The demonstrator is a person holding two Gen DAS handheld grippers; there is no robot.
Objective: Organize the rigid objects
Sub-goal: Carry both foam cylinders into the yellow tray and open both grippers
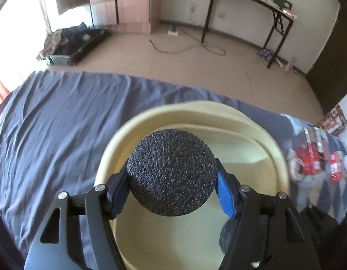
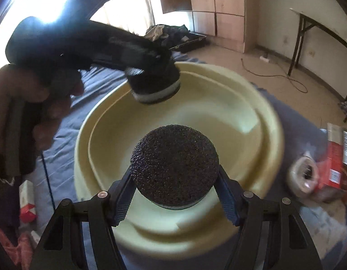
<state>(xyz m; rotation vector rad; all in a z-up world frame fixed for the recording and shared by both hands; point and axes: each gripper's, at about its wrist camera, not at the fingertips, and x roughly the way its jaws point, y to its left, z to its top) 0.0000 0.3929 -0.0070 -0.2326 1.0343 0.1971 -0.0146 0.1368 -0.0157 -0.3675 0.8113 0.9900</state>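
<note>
Both wrist views look steeply down, close above the shared yellow basin (image 1: 274, 144) (image 2: 270, 135).

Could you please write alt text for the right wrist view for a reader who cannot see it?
The right gripper holds a black round sponge above a cream basin on a blue sheet. Beyond it, the left gripper holds a second sponge over the basin's far rim.

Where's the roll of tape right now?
The roll of tape lies on the blue bedsheet, just right of the cream basin in the right wrist view, beside the red boxes.
</note>
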